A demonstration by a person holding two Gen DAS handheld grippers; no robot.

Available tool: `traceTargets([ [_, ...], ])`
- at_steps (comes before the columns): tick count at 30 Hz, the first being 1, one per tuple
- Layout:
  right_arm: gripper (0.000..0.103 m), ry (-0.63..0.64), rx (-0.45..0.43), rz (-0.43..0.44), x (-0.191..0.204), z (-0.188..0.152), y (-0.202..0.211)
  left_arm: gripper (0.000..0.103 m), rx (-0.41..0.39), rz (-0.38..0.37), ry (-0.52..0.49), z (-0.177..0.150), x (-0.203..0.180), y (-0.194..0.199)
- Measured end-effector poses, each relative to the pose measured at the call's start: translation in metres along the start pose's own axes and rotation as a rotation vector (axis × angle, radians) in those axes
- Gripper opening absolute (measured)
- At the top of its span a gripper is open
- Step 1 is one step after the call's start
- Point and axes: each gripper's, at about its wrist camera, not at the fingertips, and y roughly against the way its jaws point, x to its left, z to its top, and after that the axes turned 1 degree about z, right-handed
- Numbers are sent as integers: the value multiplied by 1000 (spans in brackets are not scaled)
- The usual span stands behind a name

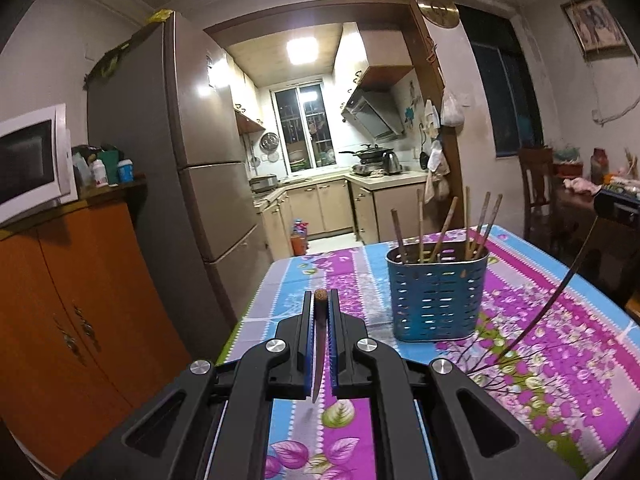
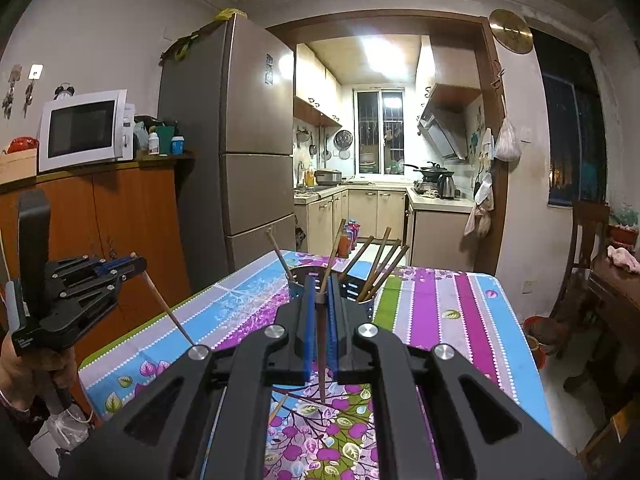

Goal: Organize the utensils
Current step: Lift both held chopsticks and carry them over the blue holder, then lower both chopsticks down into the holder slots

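Fridge (image 2: 256,128), microwave (image 2: 84,130), orange cabinet (image 1: 80,300)

No legible text in either view.
Left gripper (image 2: 136,266) body carries a small pale label near its base, too blurred to read. Fridge (image 2: 256,120) door has a small dark sticker, characters unresolved; same sticker in left wrist view also unreadable. Gold round wall plaque (image 1: 438,8) shows dark marks at centre, can't make out. Bottles (image 1: 100,172) on the cabinet have labels, print too small. Framed picture (image 1: 596,26) on wall: no readable caption. Microwave (image 2: 84,130) front shows no legible brand.
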Motion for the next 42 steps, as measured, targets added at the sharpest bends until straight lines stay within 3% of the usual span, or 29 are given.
traceTargets([
  [36,5,34,2,8,9,0,-2,7,-10,39,-41,-9,-5,1],
  [39,5,33,1,9,9,0,-2,7,-4,17,-27,-9,-3,0],
  [42,5,39,-11,5,10,5,-2,7,14,-70,25,1,4,-4],
])
